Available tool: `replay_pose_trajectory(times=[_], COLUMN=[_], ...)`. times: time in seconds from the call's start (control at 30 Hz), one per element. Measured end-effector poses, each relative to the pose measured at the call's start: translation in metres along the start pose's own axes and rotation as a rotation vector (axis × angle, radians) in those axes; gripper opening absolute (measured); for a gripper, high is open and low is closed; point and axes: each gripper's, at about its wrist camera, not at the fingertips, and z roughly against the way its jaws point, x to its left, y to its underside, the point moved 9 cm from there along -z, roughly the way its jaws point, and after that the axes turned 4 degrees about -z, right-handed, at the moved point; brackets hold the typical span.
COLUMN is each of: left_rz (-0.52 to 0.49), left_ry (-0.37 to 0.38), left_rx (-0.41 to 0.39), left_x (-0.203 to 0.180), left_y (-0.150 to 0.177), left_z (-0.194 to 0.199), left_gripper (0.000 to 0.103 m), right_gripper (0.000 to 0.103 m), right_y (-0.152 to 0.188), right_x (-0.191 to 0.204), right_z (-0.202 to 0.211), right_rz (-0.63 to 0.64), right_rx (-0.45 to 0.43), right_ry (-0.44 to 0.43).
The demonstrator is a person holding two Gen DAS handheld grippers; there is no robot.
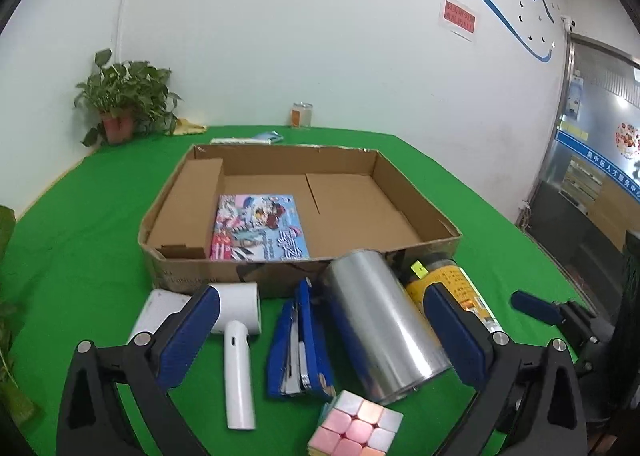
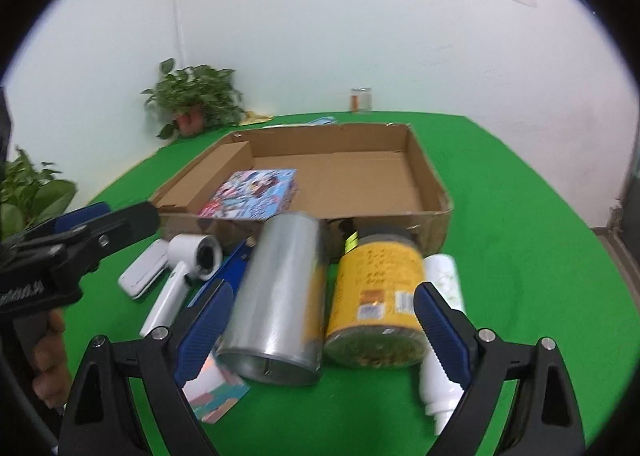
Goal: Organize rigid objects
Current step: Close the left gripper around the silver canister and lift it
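At bottom centre, the left gripper (image 1: 320, 332) gapes wide, empty, over a pastel cube (image 1: 354, 430), blue stapler (image 1: 300, 348) and silver can (image 1: 384, 328). The right gripper (image 2: 322, 326) also stands wide, holding nothing. Beyond, mid-frame, a book (image 1: 258, 228) lies inside the cardboard box (image 1: 416, 199).

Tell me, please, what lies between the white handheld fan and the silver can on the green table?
A blue stapler lies between the white handheld fan and the silver can, apart from the fan. The left wrist view shows this best.
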Motion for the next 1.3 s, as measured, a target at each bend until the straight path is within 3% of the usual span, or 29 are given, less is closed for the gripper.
replay_pose_trajectory(times=[0.23,0.4,0.53,0.7,0.87,1.07,1.17,1.3], left_rz=[0.059,0.058,0.069,0.092,0.086,0.087,0.082,0.078], left_ry=[0.106,0.167,0.184,0.258,0.381,0.438,0.416,0.393], left_rx=[0.088,0.121,0.132,0.174,0.303,0.436,0.484,0.521], left_x=[-0.005,-0.010,-0.010,-0.020,-0.051,-0.081,-0.085,-0.087], left_y=[0.026,0.032,0.029,0.030,0.047,0.072,0.080,0.087], left_z=[-0.001,0.001,0.004,-0.001,-0.016,-0.039,-0.051,-0.066], left_gripper=[0.103,0.103,0.102,0.102,0.102,0.100,0.099,0.097], right_gripper=[0.092,0.090,0.076,0.075,0.075,0.076,0.076,0.076], right_y=[0.034,0.036,0.050,0.056,0.075,0.096,0.091,0.079], right_x=[0.024,0.031,0.029,0.029,0.023,0.026,0.023,-0.014], right_z=[-0.010,-0.026,-0.043,-0.032,-0.004,0.030,0.043,0.037], right_rz=[-0.036,-0.050,-0.063,-0.037,0.027,0.194,0.124,-0.128], right_rx=[0.119,0.160,0.227,0.209,0.217,0.204,0.175,0.214], right_ry=[-0.170,-0.145,-0.096,-0.077,-0.094,-0.077,-0.147,-0.197])
